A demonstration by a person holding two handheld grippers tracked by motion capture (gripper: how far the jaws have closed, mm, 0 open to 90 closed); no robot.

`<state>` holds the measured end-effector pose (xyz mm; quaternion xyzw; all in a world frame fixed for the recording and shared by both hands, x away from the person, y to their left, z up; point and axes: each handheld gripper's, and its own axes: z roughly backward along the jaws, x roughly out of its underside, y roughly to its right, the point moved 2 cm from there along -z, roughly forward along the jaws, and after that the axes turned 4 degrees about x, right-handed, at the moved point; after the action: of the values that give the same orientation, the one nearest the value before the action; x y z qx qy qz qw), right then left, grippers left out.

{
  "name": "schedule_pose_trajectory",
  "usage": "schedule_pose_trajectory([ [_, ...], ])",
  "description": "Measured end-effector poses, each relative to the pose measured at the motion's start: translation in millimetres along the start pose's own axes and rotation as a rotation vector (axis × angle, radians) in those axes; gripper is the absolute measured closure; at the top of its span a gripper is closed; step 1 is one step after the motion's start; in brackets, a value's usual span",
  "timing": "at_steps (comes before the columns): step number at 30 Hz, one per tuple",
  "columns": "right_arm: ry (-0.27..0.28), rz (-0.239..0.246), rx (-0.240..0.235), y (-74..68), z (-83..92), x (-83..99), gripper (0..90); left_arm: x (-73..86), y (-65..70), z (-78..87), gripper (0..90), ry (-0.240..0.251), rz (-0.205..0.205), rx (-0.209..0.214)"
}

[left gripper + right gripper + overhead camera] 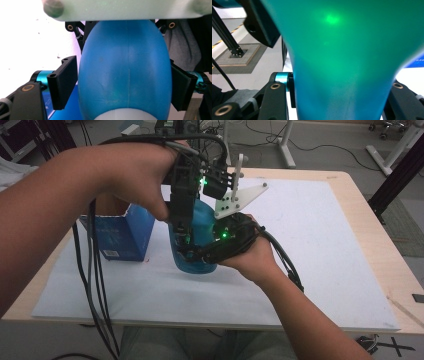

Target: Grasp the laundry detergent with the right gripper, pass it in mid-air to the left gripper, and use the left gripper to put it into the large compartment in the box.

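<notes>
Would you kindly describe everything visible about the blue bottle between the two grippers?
The blue bottle looks like smooth, slightly translucent plastic with a rounded body and a faint vertical mould seam. It stands roughly upright on the white mat, beside a blue box. The left gripper clamps its body from above; the right gripper grips lower down.

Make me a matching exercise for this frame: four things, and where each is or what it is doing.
Things:
1. bottle
2. box
3. left gripper
4. right gripper

States:
a. stands on the sheet, left of the bottle
b. clamped between two sets of jaws
c. grips the bottle from above
d. grips the bottle low, from the side

Pairs: 1-b, 2-a, 3-c, 4-d
</notes>
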<state>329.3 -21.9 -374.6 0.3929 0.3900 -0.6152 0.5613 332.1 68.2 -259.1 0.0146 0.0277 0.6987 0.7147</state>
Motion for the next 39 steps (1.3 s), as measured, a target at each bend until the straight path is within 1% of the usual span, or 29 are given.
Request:
schedule_pose_trajectory([
  [2,0.000,0.000,-0.001,0.0,0.0,0.1,46.0,0.0,-0.3,-0.1,21.2,0.000,0.001,-0.001],
  [3,0.000,0.001,-0.002,0.0,0.0,0.2,46.0,0.0,-0.4,0.0,23.7,0.001,0.003,0.003],
  [9,0.003,0.000,-0.003,0.3,0.4,0.0,45.9,-1.0,-0.2,0.4,24.0,0.004,0.001,0.000],
  [11,0.004,0.001,-0.003,0.4,0.7,0.0,46.0,-1.1,-0.2,0.4,26.7,0.004,0.002,0.002],
  [16,0.006,0.000,-0.003,0.5,0.6,0.1,46.0,-1.2,-0.5,0.6,26.9,0.002,0.001,0.001],
  [17,0.007,0.000,-0.003,0.5,0.6,0.1,46.0,-1.3,-0.5,0.7,28.4,0.002,0.001,0.002],
  [28,0.009,0.002,-0.006,0.8,0.3,0.4,46.0,-1.7,-0.4,0.4,28.7,-0.007,0.011,-0.001],
  [31,0.010,0.003,-0.005,0.9,0.5,0.6,46.0,-2.0,-0.6,0.4,28.8,-0.007,0.007,-0.003],
  [34,0.010,0.004,-0.008,1.1,0.5,1.1,46.0,-2.2,0.0,0.0,28.9,-0.011,0.015,-0.005],
  [35,0.010,0.005,-0.008,1.0,0.4,1.3,46.0,-2.3,0.3,0.9,36.8,-0.012,0.006,0.009],
  [36,0.010,0.005,-0.008,1.0,0.4,1.3,46.0,-2.3,0.3,0.9,38.7,-0.012,0.006,0.009],
  [39,0.012,0.009,-0.006,1.4,0.3,2.3,46.0,-3.1,0.5,0.1,38.9,-0.012,0.008,0.009],
])
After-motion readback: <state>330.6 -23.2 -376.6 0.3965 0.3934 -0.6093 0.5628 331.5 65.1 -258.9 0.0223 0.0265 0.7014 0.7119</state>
